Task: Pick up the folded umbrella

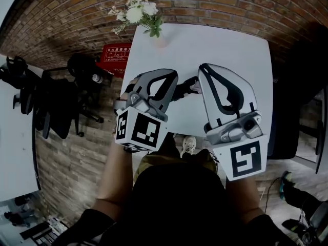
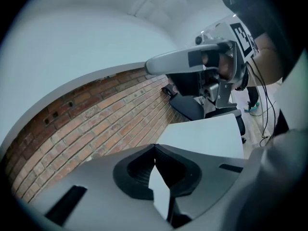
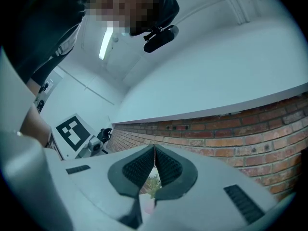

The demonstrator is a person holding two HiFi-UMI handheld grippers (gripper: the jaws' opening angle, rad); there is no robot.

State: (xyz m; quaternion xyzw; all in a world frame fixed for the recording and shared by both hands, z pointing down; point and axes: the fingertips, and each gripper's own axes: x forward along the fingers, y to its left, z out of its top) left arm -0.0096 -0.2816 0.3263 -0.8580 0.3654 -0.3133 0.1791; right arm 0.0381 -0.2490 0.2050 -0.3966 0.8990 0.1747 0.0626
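My left gripper (image 1: 173,77) at eleven o'clock and my right gripper (image 1: 204,68) at one o'clock each have jaws pressed together with nothing between them, while the folded umbrella (image 1: 185,87) lies dark on the white table (image 1: 230,50) at twelve o'clock, in the gap between the two grippers, mostly hidden.

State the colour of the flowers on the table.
The flowers are white with green leaves; the head view shows them best.
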